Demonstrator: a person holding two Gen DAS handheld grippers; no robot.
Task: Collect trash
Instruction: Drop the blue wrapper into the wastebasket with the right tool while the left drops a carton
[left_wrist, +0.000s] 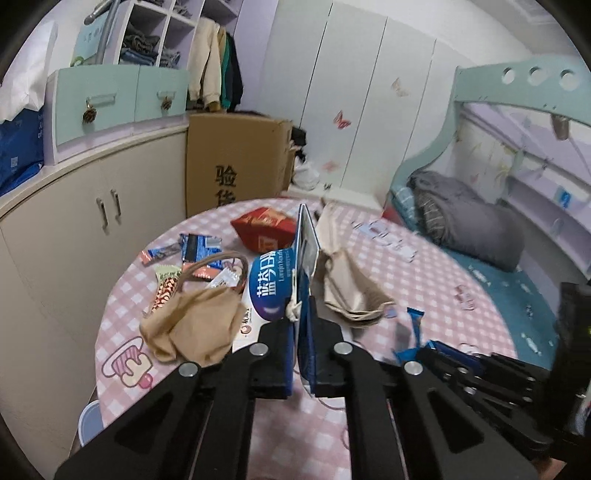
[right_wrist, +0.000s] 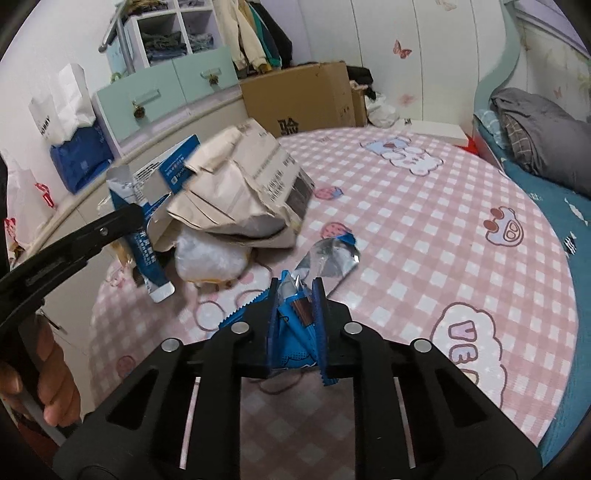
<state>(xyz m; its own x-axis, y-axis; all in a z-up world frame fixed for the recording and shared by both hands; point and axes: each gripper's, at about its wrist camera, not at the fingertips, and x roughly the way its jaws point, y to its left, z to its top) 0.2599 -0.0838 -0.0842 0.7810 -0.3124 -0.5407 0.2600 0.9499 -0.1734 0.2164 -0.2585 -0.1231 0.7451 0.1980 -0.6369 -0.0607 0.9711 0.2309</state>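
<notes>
My left gripper (left_wrist: 303, 310) is shut on the edge of a blue and white paper bag (left_wrist: 275, 284), held upright over the pink checked table (left_wrist: 424, 280). The same bag (right_wrist: 147, 206) shows at the left of the right wrist view, with the left gripper's finger on it. My right gripper (right_wrist: 295, 295) is shut on a crumpled blue snack wrapper (right_wrist: 295, 332) with a silver inside (right_wrist: 328, 258), just above the table (right_wrist: 424, 229). Crumpled brown paper (left_wrist: 347, 291) lies right of the bag. A tan cloth bag with handles (left_wrist: 192, 325), a red packet (left_wrist: 266, 229) and several small wrappers (left_wrist: 195, 251) lie at the left.
A beige cabinet (left_wrist: 74, 229) and a cardboard box (left_wrist: 236, 162) stand beyond the table's left and far edges. A bed with a grey blanket (left_wrist: 469, 225) is at the right. White plastic (right_wrist: 210, 258) lies under the brown paper (right_wrist: 240, 184). A small blue wrapper (left_wrist: 415, 321) lies near my right gripper.
</notes>
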